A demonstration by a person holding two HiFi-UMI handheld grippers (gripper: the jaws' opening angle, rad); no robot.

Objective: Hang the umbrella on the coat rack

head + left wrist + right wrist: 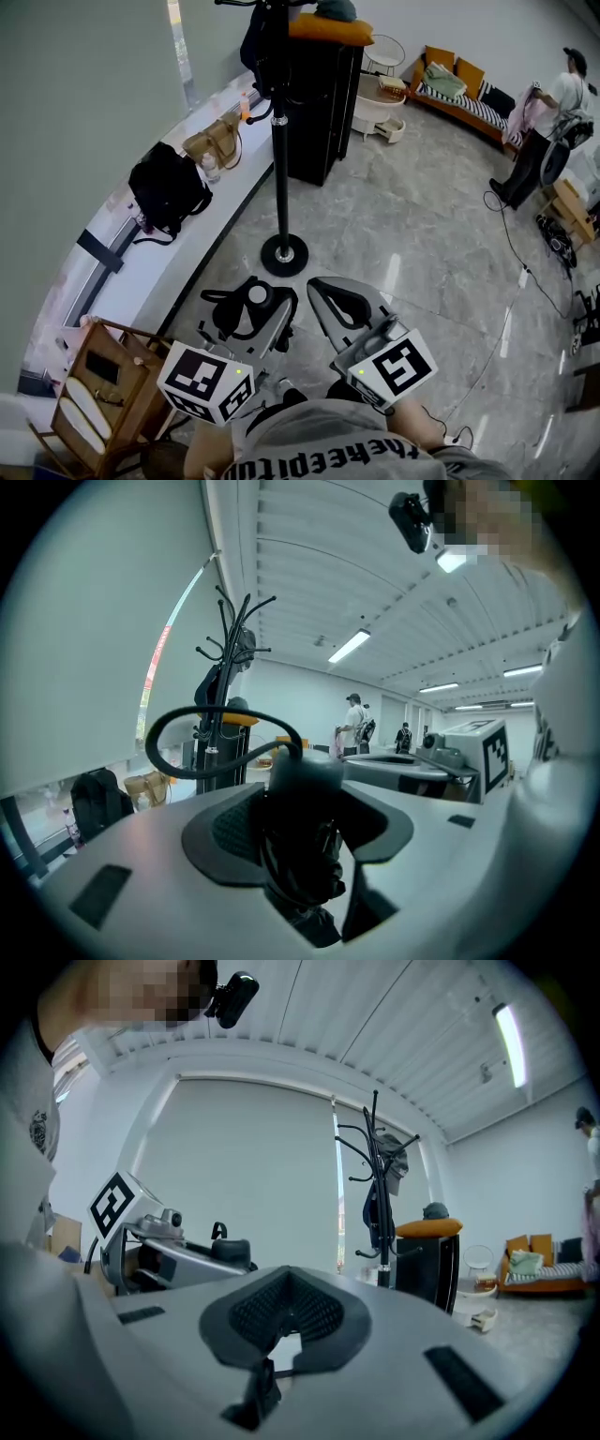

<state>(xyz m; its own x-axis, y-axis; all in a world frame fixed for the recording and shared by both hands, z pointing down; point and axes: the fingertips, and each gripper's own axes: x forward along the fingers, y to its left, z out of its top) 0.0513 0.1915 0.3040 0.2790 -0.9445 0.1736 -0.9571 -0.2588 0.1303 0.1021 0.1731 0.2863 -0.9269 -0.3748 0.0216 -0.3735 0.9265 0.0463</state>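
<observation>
at my far left a wooden stand sits low by the wall. above it a pale sill runs along the window and carries a black backpack and, further along, a tan bag.

my left tongs are pinching the umbrella: the folded black bundle sits upright between the two pads, its grey cap on top and its strap loop curling out to the left. so the umbrella is in my left tongs, out in front of my chest, and not on the rack.

the coat rack stands on the grey marble floor just ahead of both tongs, apart from them, its round base nearest me. dark things hang near its top.

my right tongs are beside the left ones, pressed together with nothing between the pads.

behind the rack is a black cabinet with an orange cushion on top. further right is a striped sofa, and at the far right a person stands on the floor.
</observation>
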